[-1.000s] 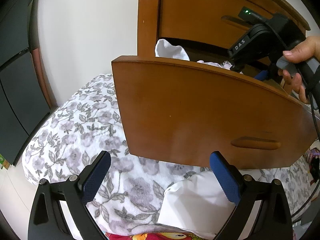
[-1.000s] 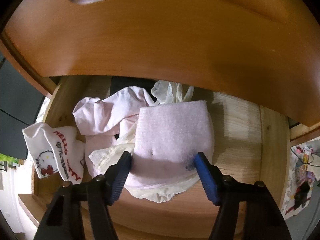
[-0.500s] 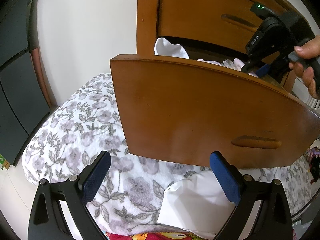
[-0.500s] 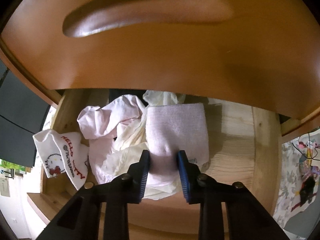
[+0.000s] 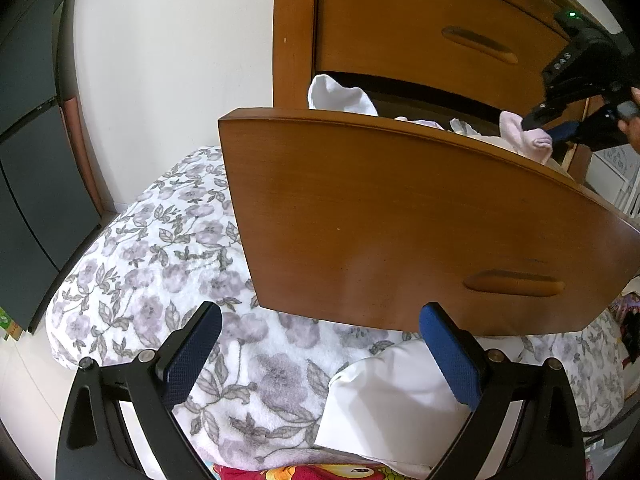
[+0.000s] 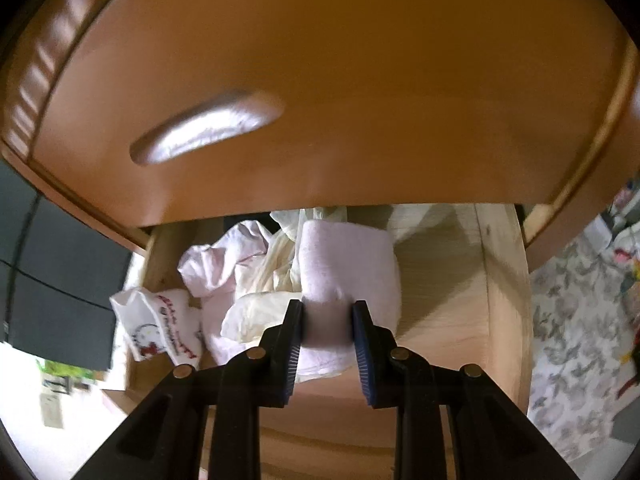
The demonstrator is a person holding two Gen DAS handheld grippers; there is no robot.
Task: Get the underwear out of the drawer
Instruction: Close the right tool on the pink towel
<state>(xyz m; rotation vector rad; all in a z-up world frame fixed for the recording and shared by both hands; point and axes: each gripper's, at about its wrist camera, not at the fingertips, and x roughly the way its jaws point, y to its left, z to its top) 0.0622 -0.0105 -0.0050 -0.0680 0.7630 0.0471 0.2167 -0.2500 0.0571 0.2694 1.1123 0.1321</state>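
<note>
The wooden drawer [image 5: 400,216] stands pulled out of the dresser. Inside it, in the right wrist view, lies a folded pale pink underwear [image 6: 348,256] on the drawer floor [image 6: 440,280]. My right gripper [image 6: 327,312] has its blue pads pressed on the near edge of that fold, the jaws still closing, and the fabric bunches between them. From the left wrist view the pink underwear [image 5: 520,136] is lifted above the drawer's rim in the right gripper [image 5: 560,128]. My left gripper [image 5: 320,312] hangs open and empty over the bed, below the drawer front.
More garments fill the drawer's left side: a pale pink one [image 6: 224,256], a cream one [image 6: 264,280] and a white one with red print [image 6: 156,324]. The closed upper drawer [image 5: 420,32] overhangs. A floral blanket [image 5: 160,260] and white fabric [image 5: 392,400] lie below.
The right gripper's jaws closed from wide apart onto the folded pink underwear and drew it up and back; the piece now shows above the drawer rim. The left gripper stayed still.
</note>
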